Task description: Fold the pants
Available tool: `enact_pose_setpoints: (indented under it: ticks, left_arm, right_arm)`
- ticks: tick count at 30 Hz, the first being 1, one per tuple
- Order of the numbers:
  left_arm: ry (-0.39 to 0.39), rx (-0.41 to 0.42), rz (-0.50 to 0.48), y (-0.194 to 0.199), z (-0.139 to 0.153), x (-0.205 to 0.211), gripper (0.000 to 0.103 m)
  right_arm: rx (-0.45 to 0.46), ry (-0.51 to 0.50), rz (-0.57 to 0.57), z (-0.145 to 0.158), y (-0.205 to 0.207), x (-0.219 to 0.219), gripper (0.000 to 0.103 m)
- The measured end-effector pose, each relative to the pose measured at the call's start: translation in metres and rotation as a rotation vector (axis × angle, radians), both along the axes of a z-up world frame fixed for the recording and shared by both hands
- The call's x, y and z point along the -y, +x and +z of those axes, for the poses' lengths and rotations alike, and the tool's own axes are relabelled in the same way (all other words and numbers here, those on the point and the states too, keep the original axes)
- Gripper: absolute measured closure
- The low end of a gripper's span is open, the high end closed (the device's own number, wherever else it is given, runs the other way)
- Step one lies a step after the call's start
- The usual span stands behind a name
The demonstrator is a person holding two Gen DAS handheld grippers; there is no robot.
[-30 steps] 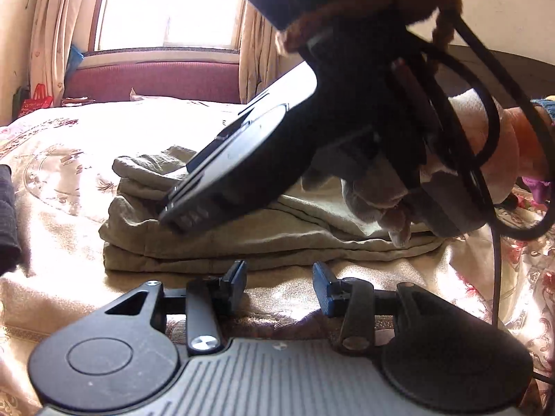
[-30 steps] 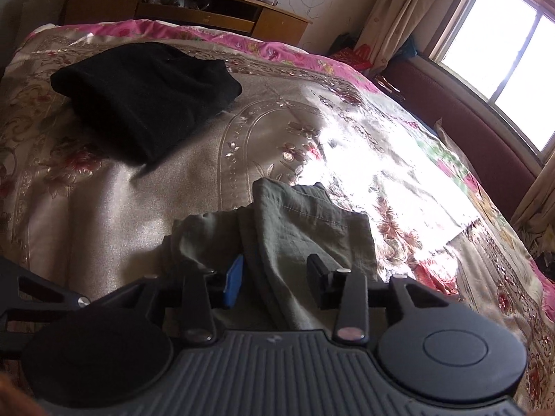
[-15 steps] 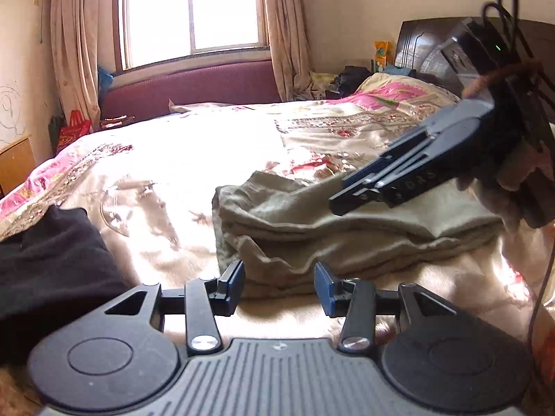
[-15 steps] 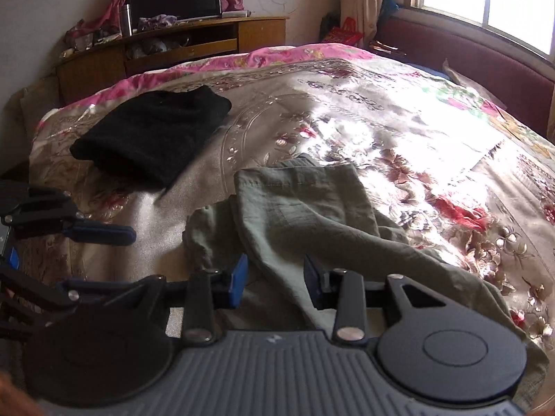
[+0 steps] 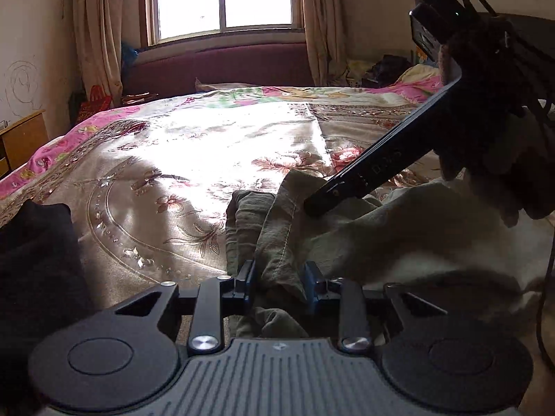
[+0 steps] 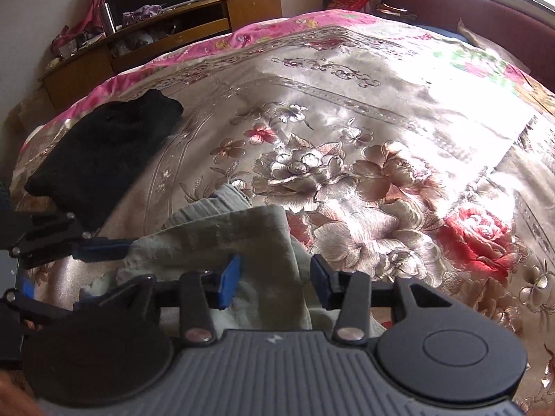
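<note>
The olive-green pants [image 5: 399, 228] lie folded in a bundle on the floral bedspread [image 5: 194, 159]. My left gripper [image 5: 279, 282] is open, its jaws either side of a hanging corner of the pants. My right gripper [image 6: 274, 279] is open over the pants' far end [image 6: 222, 232], with cloth between its jaws. The right gripper also shows in the left wrist view [image 5: 364, 180], slanting down onto the pants. The left gripper's fingers [image 6: 100, 244] show at the left of the right wrist view, at the cloth's edge.
A folded black garment [image 6: 100, 152] lies on the bed to the left, also in the left wrist view [image 5: 31, 263]. A wooden cabinet [image 6: 166, 34] stands beyond the bed. A maroon window bench [image 5: 222, 66] runs under the window.
Both grippers have moved in onto the pants. The cloth corner now sits between the left jaws, and the pants' end lies between the right jaws. The bundle's near end looks more rumpled.
</note>
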State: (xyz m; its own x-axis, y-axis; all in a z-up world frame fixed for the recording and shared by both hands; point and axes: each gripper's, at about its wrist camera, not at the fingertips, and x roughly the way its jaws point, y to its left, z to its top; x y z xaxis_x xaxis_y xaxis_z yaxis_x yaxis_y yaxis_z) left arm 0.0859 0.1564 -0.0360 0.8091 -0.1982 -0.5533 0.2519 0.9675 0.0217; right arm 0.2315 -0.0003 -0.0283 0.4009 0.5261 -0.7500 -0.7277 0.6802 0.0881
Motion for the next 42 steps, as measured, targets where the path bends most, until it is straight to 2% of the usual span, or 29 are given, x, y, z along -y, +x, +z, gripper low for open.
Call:
enact_pose_setpoints:
  ticks: [1,2,8,10,12,14,16,18,19,20,22,23,26,28,32,34,36,37,39,42]
  left_arm:
    - [-0.021,-0.003,0.002,-0.006,-0.001,-0.003,0.068]
    - [-0.041,-0.002,0.005,-0.01,0.0,-0.006,0.07]
    - [-0.128,0.005,0.003,-0.027,0.007,-0.012,0.074]
    - [-0.113,-0.001,0.028,-0.027,0.004,-0.014,0.074]
    - [-0.065,-0.03,0.039,-0.02,0.0,-0.014,0.073]
    - [-0.051,-0.043,0.046,-0.019,0.0,-0.014,0.067]
    - [-0.032,-0.045,0.037,-0.022,0.007,-0.015,0.066]
    - [0.004,-0.032,0.037,-0.029,0.012,-0.016,0.062]
    - [0.02,-0.026,0.039,-0.032,0.016,-0.018,0.062]
    - [0.025,-0.018,0.045,-0.037,0.02,-0.02,0.062]
    - [0.014,0.013,0.048,-0.042,0.033,-0.022,0.062]
    - [0.015,0.037,0.042,-0.044,0.04,-0.02,0.062]
    - [0.032,0.113,-0.006,-0.035,0.055,-0.002,0.058]
    - [0.022,0.131,-0.062,-0.02,0.057,0.016,0.055]
    - [-0.011,0.059,-0.145,0.021,0.035,0.046,0.053]
    - [0.025,-0.032,-0.123,0.044,0.013,0.052,0.053]
    - [0.094,-0.102,-0.095,0.054,-0.005,0.047,0.052]
    - [0.101,-0.113,-0.097,0.052,-0.009,0.042,0.052]
    - [0.12,-0.112,-0.092,0.042,-0.003,0.036,0.052]
    - [0.159,-0.051,-0.084,0.034,0.015,0.047,0.052]
  right_arm:
    - [0.025,-0.041,0.015,-0.001,-0.004,-0.006,0.098]
    - [0.051,-0.064,0.02,0.0,-0.009,-0.01,0.1]
    - [0.137,-0.069,0.128,0.026,-0.033,-0.026,0.101]
    - [0.17,-0.087,0.119,0.024,-0.027,-0.036,0.101]
    - [0.146,-0.089,0.111,0.014,-0.016,-0.047,0.1]
    - [0.165,-0.161,0.127,0.0,-0.012,-0.058,0.094]
    - [0.189,-0.167,0.109,0.0,-0.014,-0.054,0.089]
    - [0.186,-0.09,0.064,0.016,-0.018,-0.032,0.089]
    - [0.199,-0.069,0.036,0.024,-0.022,-0.021,0.085]
    - [0.232,-0.051,-0.008,0.035,-0.03,-0.004,0.076]
    - [0.276,-0.031,-0.062,0.047,-0.045,0.026,0.073]
    - [0.264,-0.017,-0.091,0.05,-0.055,0.045,0.073]
    - [0.226,-0.044,-0.156,0.04,-0.081,0.081,0.073]
    - [0.188,-0.054,-0.191,0.026,-0.092,0.099,0.073]
    - [0.077,-0.053,-0.345,-0.013,-0.099,0.144,0.073]
    - [0.028,-0.056,-0.474,-0.031,-0.098,0.174,0.073]
    - [-0.001,0.008,-0.552,-0.036,-0.102,0.207,0.076]
    - [-0.003,0.034,-0.602,-0.033,-0.105,0.223,0.078]
    - [0.016,0.048,-0.663,-0.026,-0.109,0.24,0.073]
    - [0.056,0.143,-0.68,-0.014,-0.11,0.25,0.071]
